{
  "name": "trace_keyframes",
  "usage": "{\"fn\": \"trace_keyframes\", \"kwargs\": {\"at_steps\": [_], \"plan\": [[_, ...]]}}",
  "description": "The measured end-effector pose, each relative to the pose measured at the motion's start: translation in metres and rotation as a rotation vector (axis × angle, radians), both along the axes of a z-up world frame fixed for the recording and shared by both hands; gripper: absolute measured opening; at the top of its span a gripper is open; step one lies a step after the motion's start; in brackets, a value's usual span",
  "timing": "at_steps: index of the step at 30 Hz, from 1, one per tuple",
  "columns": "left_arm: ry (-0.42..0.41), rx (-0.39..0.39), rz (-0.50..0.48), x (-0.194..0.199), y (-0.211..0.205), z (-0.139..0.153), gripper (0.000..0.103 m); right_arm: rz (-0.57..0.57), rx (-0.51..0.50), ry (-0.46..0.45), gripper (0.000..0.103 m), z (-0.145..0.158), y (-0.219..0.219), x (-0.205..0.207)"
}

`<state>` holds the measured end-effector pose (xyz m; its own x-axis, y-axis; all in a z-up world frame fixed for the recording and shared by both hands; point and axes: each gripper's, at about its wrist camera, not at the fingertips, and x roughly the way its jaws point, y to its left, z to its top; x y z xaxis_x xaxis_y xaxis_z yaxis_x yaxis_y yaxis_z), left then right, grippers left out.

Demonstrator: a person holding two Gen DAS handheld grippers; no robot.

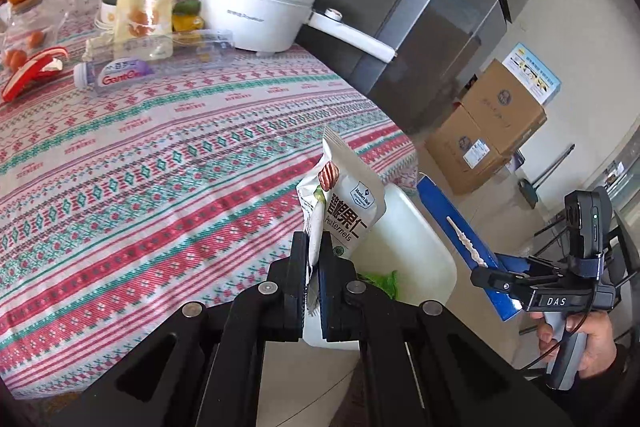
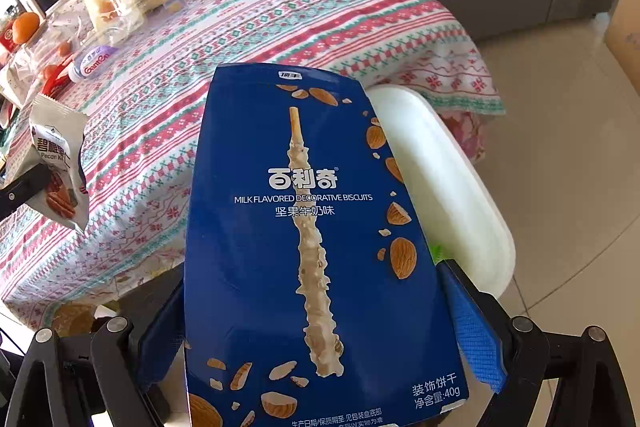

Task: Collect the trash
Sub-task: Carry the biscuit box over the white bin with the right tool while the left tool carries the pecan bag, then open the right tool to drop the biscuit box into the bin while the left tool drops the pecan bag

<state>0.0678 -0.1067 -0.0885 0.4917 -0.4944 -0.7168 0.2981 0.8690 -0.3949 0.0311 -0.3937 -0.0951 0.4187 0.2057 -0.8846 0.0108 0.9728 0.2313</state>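
Observation:
My left gripper is shut on the lower edge of a white pecan kernels packet, which stands upright above the table's corner. Just beyond it, a white trash bin sits on the floor beside the table, with something green inside. My right gripper is shut on a blue biscuit box, its blue pads pressing the box's sides. The box hangs over the near side of the bin. In the left wrist view the right gripper holds the box right of the bin.
The table has a patterned red and green cloth. A clear plastic bottle lies on it, with a white electric pot, food bags and oranges behind. A grey fridge and stacked cardboard boxes stand beyond the bin.

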Motion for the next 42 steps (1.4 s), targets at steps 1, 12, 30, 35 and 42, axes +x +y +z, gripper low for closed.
{"fn": "trace_keyframes", "kwargs": {"at_steps": [1, 12, 30, 35, 42], "plan": [[0.002, 0.004, -0.019, -0.001, -0.010, -0.001, 0.004, -0.007, 0.000, 0.004, 0.095, -0.002, -0.004, -0.002], [0.036, 0.054, -0.142, 0.002, -0.087, -0.032, 0.005, -0.076, 0.020, 0.031, 0.095, -0.012, -0.038, -0.013], [0.033, 0.082, -0.084, 0.018, -0.062, -0.023, 0.082, -0.094, 0.006, 0.083, 0.096, -0.027, -0.034, -0.001], [0.039, 0.128, -0.017, 0.021, -0.037, -0.015, 0.091, -0.080, 0.006, 0.086, 0.096, -0.027, -0.027, 0.004], [0.030, 0.172, 0.031, 0.020, -0.015, -0.013, 0.098, -0.043, 0.024, 0.085, 0.097, -0.030, -0.012, 0.013]]}}
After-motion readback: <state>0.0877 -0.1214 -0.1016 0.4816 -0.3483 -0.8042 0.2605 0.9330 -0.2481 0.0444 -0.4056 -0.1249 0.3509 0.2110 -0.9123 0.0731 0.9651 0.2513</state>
